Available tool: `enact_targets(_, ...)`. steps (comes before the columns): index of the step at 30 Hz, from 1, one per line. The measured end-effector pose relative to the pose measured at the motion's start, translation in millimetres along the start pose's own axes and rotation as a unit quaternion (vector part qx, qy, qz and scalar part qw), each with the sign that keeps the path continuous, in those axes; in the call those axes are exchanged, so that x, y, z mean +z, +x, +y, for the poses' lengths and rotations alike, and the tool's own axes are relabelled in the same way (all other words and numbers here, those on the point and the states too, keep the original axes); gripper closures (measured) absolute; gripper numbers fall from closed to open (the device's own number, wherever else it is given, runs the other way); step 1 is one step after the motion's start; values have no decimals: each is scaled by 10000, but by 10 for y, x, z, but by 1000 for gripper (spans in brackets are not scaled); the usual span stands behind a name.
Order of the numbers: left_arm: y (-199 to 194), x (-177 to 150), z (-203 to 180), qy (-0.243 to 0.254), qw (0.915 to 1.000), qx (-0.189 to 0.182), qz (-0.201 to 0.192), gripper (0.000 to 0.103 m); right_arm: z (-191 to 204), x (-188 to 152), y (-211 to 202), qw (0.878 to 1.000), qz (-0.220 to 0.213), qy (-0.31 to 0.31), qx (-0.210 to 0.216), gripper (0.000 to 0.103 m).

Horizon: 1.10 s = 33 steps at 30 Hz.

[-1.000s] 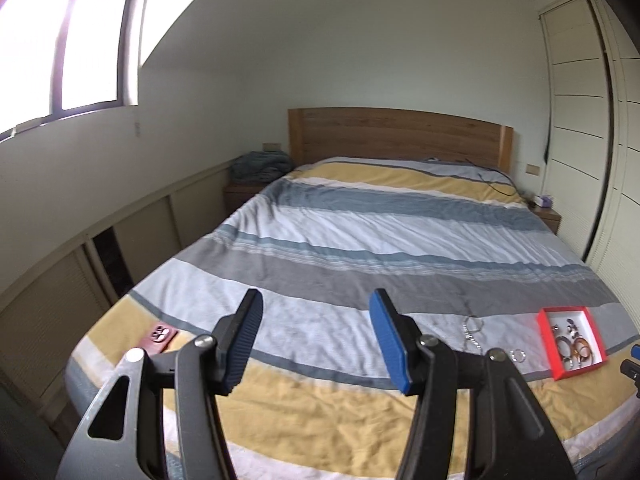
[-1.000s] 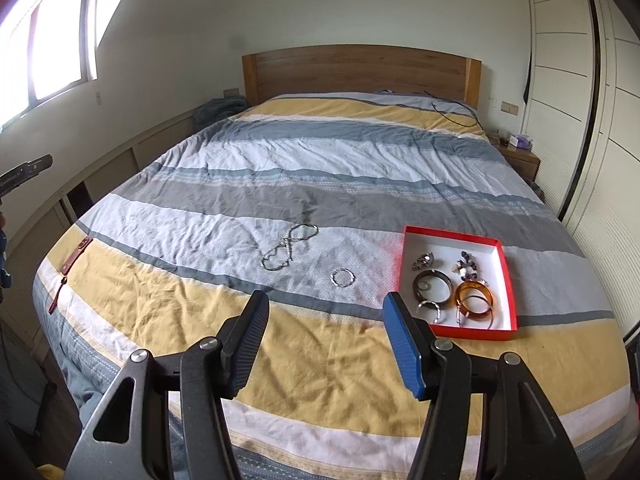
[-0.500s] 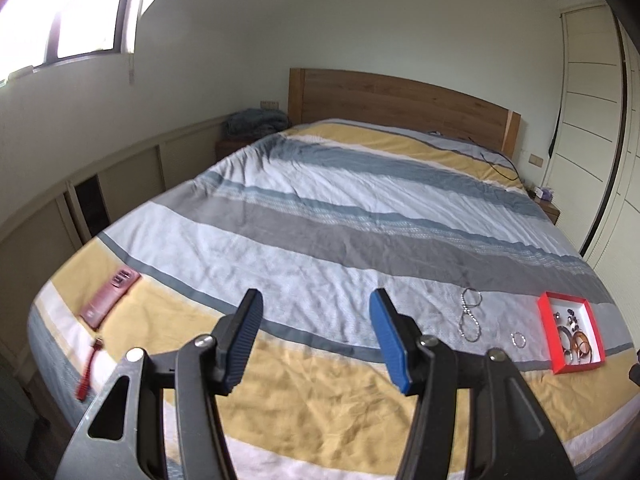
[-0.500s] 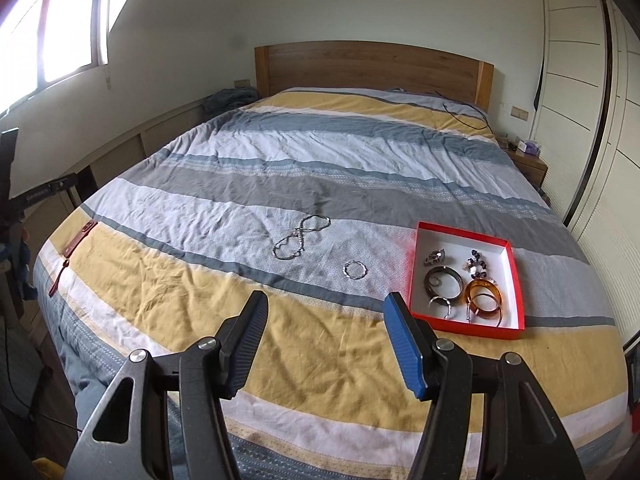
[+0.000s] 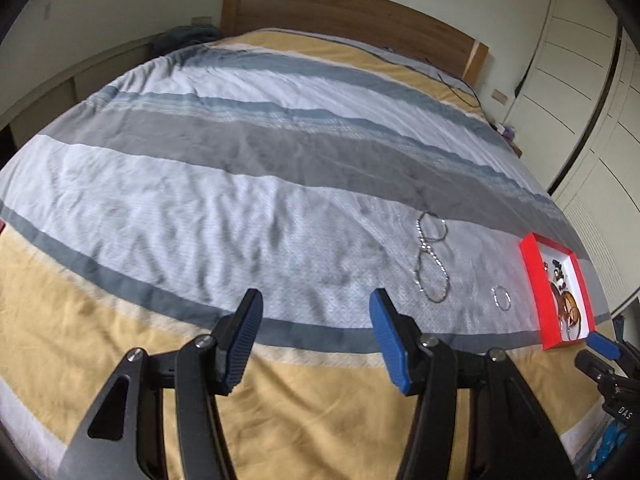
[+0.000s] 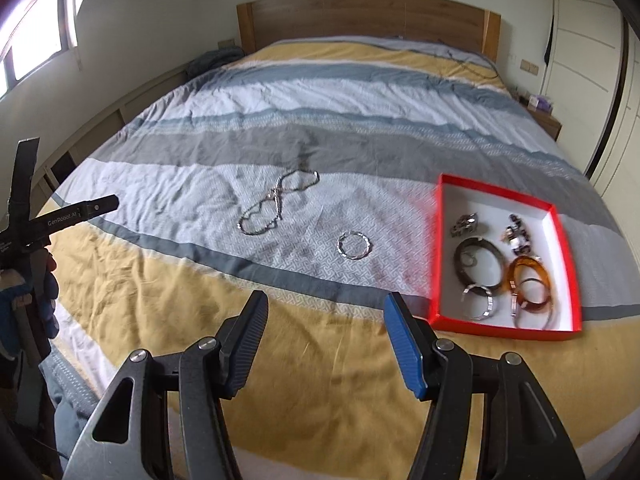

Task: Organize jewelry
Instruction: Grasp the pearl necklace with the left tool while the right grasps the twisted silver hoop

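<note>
Silver bangle (image 6: 354, 245) lies on striped duvet (image 6: 280, 92) between chain necklace (image 6: 276, 203) and red tray (image 6: 498, 330), just ahead of right gripper (image 6: 325, 334). Left gripper (image 5: 316, 336) sits farther off. Both spread wide, holding nothing.

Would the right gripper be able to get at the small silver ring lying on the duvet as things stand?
Probably yes: the right gripper is open and empty, and the silver ring lies alone on the duvet ahead of it, apart from the necklace and the red box.
</note>
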<state>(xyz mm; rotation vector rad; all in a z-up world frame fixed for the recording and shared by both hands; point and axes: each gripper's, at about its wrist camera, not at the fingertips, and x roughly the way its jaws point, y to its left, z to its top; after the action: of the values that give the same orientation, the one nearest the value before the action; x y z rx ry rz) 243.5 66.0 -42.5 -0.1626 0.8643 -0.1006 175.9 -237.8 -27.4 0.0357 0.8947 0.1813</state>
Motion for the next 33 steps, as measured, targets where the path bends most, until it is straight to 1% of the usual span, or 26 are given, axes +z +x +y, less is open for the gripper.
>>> enact_targets(4, 406, 97, -363, 376, 9988, -279, 119, 49, -95, 106, 447, 9998, 194, 100, -14, 44)
enact_targets(8, 733, 189, -631, 534, 9970, -536, 170, 49, -193, 226, 779, 9995, 289, 137, -28, 44)
enact_targets(11, 932, 226, -782, 624, 9956, -654, 227, 49, -252, 284, 976, 9993, 336, 140, -28, 44)
enact_targets(14, 1087, 233, -924, 787, 9941, -685, 295, 49, -305, 319, 1117, 9992, 369, 161, -19, 44)
enact_targets(19, 1312, 249, -1096, 986, 9928, -542, 400, 49, -350, 362, 1299, 9990, 411, 152, -12, 44)
enact_targets(25, 1508, 232, -1226, 1200, 9913, -219, 505, 49, -361, 371, 1469, 9987, 493, 99, -61, 44)
enact_targets(33, 1642, 214, -1319, 1420, 9885, 31, 524, 49, -379, 381, 1594, 9987, 482, 126, -97, 45)
